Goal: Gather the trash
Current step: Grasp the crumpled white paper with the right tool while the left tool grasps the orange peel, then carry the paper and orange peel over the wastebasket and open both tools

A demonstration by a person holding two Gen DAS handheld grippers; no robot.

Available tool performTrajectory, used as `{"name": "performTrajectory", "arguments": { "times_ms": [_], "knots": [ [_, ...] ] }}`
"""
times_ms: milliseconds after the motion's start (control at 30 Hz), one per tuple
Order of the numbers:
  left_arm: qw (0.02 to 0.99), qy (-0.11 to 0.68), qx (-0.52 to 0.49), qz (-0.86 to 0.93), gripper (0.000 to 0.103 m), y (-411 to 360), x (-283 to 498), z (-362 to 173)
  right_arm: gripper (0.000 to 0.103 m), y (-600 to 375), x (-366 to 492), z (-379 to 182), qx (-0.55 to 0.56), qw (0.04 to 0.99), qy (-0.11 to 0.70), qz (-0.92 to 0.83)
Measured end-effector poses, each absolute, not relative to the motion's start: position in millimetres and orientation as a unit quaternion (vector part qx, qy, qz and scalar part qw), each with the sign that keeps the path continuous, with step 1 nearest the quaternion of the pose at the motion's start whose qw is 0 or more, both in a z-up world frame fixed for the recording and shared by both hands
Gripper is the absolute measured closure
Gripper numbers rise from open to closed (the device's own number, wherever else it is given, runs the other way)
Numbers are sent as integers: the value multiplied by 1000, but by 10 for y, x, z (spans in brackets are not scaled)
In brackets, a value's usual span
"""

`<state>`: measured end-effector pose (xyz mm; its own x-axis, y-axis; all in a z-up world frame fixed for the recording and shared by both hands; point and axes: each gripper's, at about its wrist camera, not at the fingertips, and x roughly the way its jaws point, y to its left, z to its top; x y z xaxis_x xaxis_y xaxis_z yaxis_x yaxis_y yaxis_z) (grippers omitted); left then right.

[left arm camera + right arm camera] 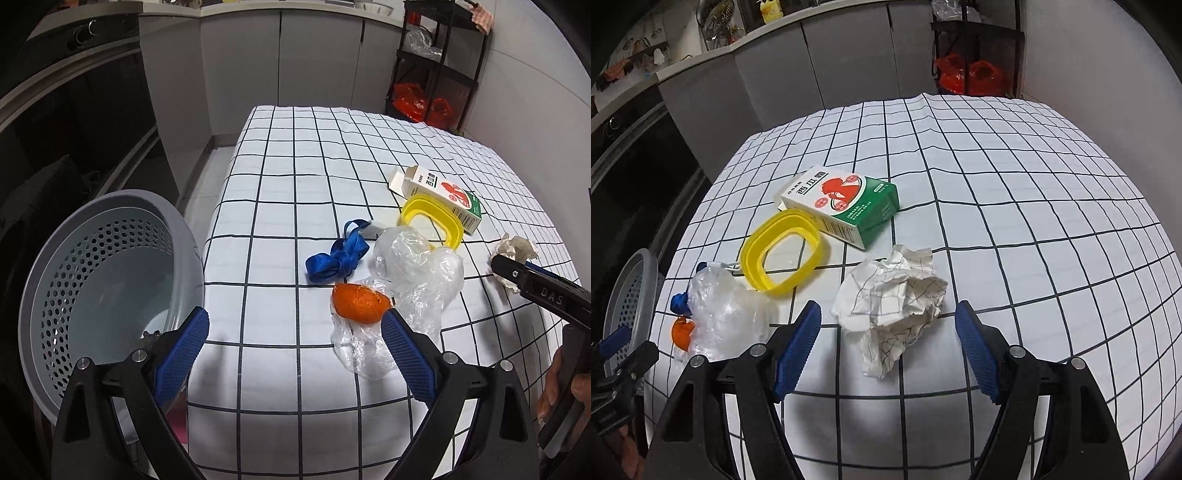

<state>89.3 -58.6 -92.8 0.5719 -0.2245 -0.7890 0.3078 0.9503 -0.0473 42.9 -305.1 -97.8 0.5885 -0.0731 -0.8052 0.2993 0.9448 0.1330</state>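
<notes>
Trash lies on a white checked tablecloth [295, 177]. An orange peel [360, 302] rests on crumpled clear plastic [417, 273], just ahead of my open, empty left gripper [295, 323]. A crumpled paper ball [890, 302] lies between the open fingers of my empty right gripper [888, 319], slightly ahead of the tips; it also shows in the left wrist view [515, 251]. A green and white carton [846, 203], a yellow plastic ring [781, 254] and a blue ribbon [338, 254] lie further in. A grey perforated bin [103, 280] stands off the table's left edge.
Grey cabinets [280, 55] stand behind the table. A black shelf rack [436, 62] with red bags [410, 99] is at the back right. A dark oven front [74, 110] is on the left. The right gripper shows in the left wrist view [498, 264].
</notes>
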Motion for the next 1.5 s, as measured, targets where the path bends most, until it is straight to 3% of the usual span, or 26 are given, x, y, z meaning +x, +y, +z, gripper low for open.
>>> {"name": "performTrajectory", "arguments": {
  "times_ms": [67, 133, 233, 700, 767, 833, 1067, 1200, 1500],
  "knots": [
    [886, 436, 48, -152, 11, -601, 892, -934, 34, -3049, 455, -996, 127, 881, 443, -107],
    [884, 438, 49, -154, 11, -624, 895, -955, 55, -3053, 475, -1012, 129, 879, 447, -103],
    [882, 441, 49, -157, 11, -643, 890, -979, 64, -3049, 490, -1012, 131, 879, 448, -96],
    [887, 435, 52, -147, 11, -759, 956, -1037, 66, -2978, 394, -871, 151, 885, 436, -67],
    [887, 434, 52, -149, 16, -782, 971, -1046, 66, -2981, 398, -870, 152, 884, 436, -66],
    [882, 441, 54, -154, 29, -817, 989, -1081, 66, -2971, 389, -872, 152, 884, 437, -65],
    [879, 443, 48, -171, 54, -828, 1005, -1091, 66, -2956, 392, -879, 152, 883, 439, -64],
    [874, 446, 47, -187, 83, -839, 1000, -1085, 66, -2951, 392, -872, 153, 884, 438, -64],
    [876, 440, 37, -196, 90, -767, 936, -1016, 66, -2954, 369, -848, 157, 884, 435, -63]
  ]
}}
